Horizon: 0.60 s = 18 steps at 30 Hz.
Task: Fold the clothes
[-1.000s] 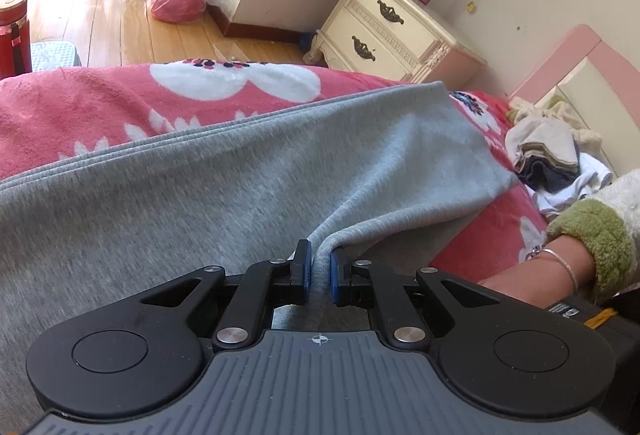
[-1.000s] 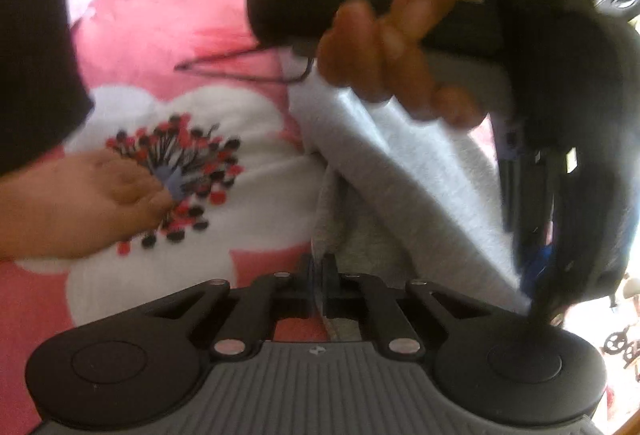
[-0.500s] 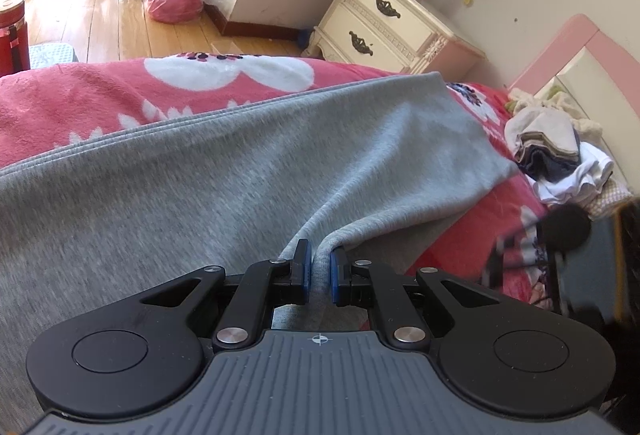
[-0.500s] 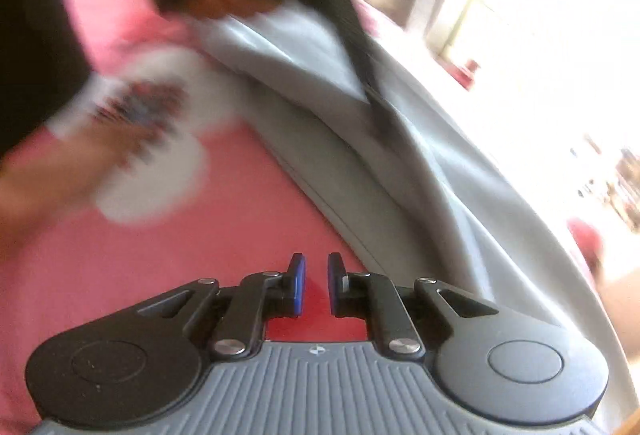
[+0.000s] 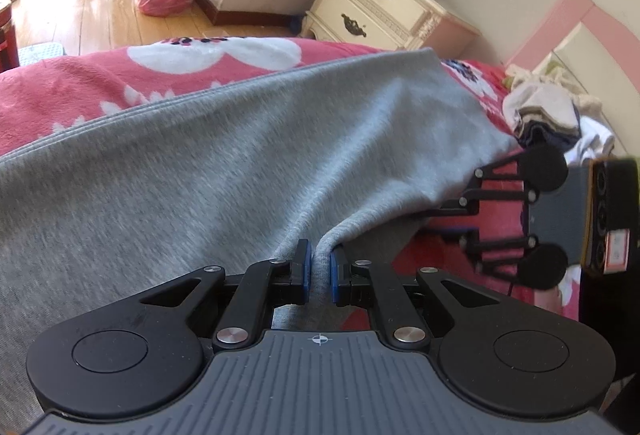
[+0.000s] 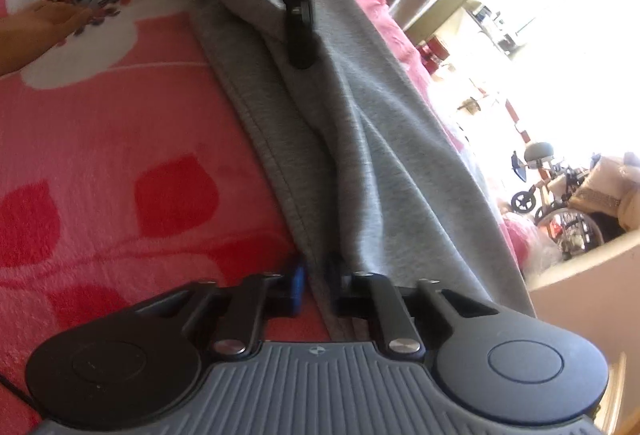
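A soft, limp grey garment [image 5: 248, 171], spread ahead of the fingers on the bed, is pinched at its edge by the left gripper [image 5: 319, 269], while its hem is straddled, grip uncertain, by the right gripper [image 6: 316, 285].

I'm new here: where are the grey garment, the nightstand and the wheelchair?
Grey garment [image 5: 224, 171]: left wrist view, middle of the cloth.
Nightstand [image 5: 384, 11]: left wrist view, drawer front.
Wheelchair [image 6: 560, 211]: right wrist view, big wheel.

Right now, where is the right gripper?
In the left wrist view the right gripper is at the right side, at the edge of the grey garment, over the pink blanket, below the small pile of clothes.
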Available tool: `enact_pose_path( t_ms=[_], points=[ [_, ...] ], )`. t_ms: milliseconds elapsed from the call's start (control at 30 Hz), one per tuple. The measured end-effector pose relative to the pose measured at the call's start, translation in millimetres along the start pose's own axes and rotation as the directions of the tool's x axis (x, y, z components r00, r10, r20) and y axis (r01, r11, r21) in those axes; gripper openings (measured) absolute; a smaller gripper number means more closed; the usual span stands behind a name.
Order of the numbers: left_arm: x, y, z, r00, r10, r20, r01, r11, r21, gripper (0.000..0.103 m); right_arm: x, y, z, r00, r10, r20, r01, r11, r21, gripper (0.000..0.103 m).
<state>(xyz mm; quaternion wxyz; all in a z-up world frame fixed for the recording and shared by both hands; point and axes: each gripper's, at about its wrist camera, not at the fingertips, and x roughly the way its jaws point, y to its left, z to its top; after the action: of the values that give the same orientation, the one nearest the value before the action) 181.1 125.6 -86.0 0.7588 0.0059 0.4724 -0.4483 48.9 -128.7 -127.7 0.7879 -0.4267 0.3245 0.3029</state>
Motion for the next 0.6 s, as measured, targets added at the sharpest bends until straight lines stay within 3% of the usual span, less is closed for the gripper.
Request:
enact_pose_path(
  t_ms=[233,367,467,500,533,600],
  points=[
    [11,-13,-11,0.999,0.030,-0.045,-0.026,0.996,0.090,0.009,-2,-3,-6,0.998,0.055,-0.041,-0.057,0.998,-0.034,0.003],
    [15,-22,-18,0.996,0.070,-0.061,-0.060,0.987,0.147,0.013,-16,-16,-15,0.995,0.082,-0.057,-0.071,0.981,0.183,0.002],
    [14,-26,-18,0.995,0.086,-0.058,-0.075,0.982,0.171,0.025,-27,-25,-22,0.992,0.104,-0.064,-0.076,0.937,0.341,0.004],
    [14,-28,-18,0.994,0.096,-0.058,-0.084,0.980,0.181,0.025,-31,-30,-26,0.991,0.112,-0.066,-0.076,0.910,0.408,0.004],
    [14,-29,-18,0.993,0.105,-0.058,-0.092,0.977,0.191,0.026,-36,-41,-41,0.990,0.123,-0.068,-0.067,0.841,0.537,0.004],
    [15,-33,-17,0.991,0.122,-0.056,-0.108,0.973,0.205,0.027,-49,-60,-81,0.992,0.114,-0.062,-0.029,0.658,0.753,0.004]
  ],
)
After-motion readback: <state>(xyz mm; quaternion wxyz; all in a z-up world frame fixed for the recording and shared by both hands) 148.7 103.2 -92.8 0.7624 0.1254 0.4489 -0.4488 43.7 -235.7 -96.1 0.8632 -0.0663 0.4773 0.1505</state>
